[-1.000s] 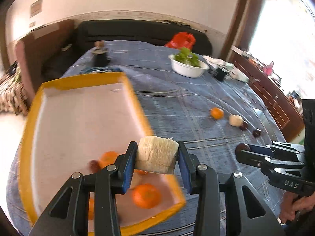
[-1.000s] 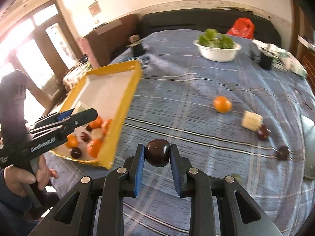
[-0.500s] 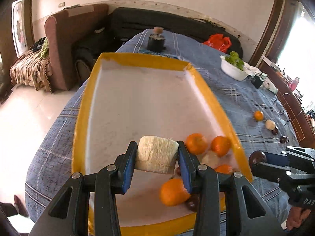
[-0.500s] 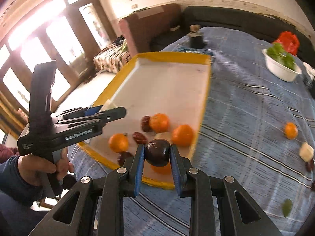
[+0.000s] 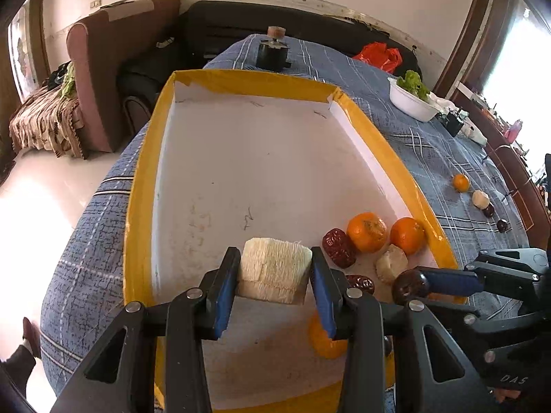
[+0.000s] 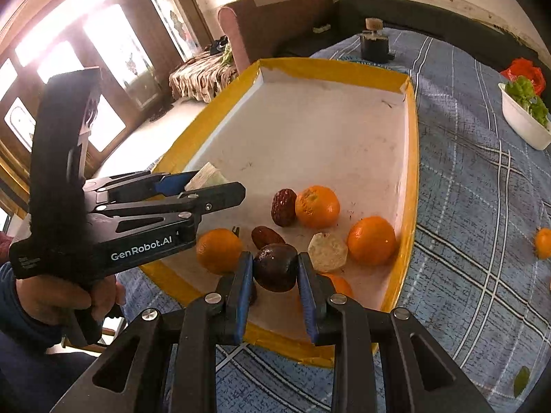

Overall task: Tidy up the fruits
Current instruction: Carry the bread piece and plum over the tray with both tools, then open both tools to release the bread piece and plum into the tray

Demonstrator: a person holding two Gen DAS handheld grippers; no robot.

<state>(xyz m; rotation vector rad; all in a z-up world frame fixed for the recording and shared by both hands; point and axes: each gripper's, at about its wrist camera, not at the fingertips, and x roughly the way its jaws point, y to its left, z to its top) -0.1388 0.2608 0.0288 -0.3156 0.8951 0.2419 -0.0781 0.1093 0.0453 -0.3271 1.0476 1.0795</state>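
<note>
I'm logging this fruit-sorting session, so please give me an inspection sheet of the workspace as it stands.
Surface: table under a blue plaid cloth.
Job's things: yellow-rimmed tray holding mandarins, red dates and a pale fruit chunk; on the cloth, another mandarin, a pale chunk and two dark fruits.
Clutter: white bowl of lettuce, dark jar, red bag.
Grippers: left gripper shut on a pale fibrous block; right gripper shut on a dark round fruit; both over the tray.
Cables: nothing seen.
Surroundings: brown armchair, black sofa, bright windows.
</note>
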